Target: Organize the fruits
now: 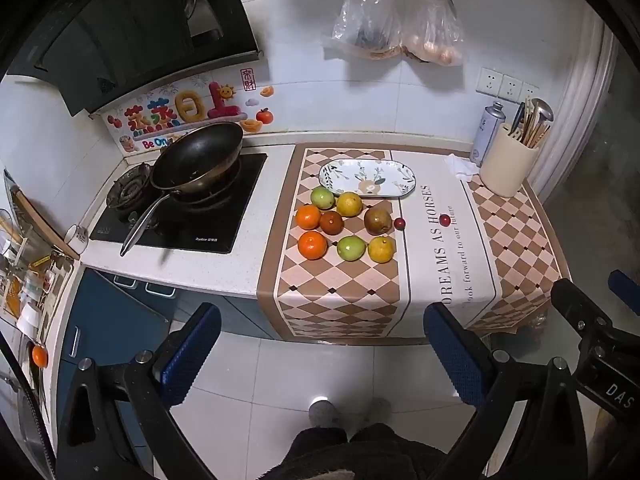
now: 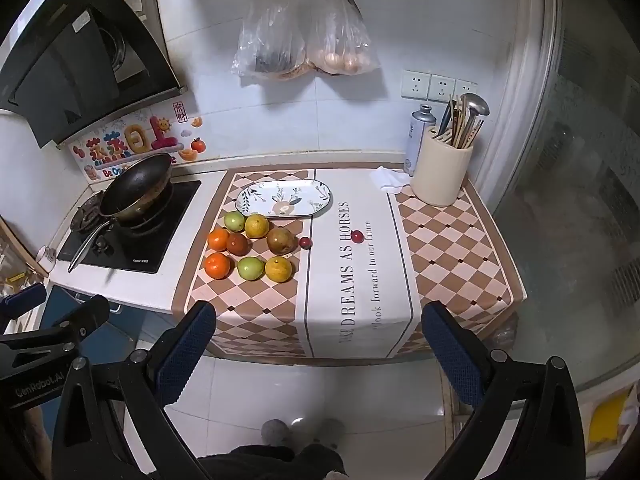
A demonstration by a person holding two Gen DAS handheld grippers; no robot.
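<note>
Both grippers hang back off the worktop [image 2: 132, 286], above the floor. The left gripper [image 1: 320, 354] is spread wide and empty; the right gripper [image 2: 318, 350] gapes too, holding nothing. The fruits [image 1: 344, 222] sit clustered on the checkered mat, just in front of the oval plate [image 1: 366, 178]. Only the right view shows the frosted glass door [image 2: 572, 200].

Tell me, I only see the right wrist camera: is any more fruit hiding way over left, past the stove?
Observer: Maybe. The left wrist view shows one small round orange thing low at the far left. I cannot tell if it is real fruit.
Child: Is the other grabber open?
Observer: Yes. The left hand-held gripper has its jaws wide apart, with nothing between them.
</note>
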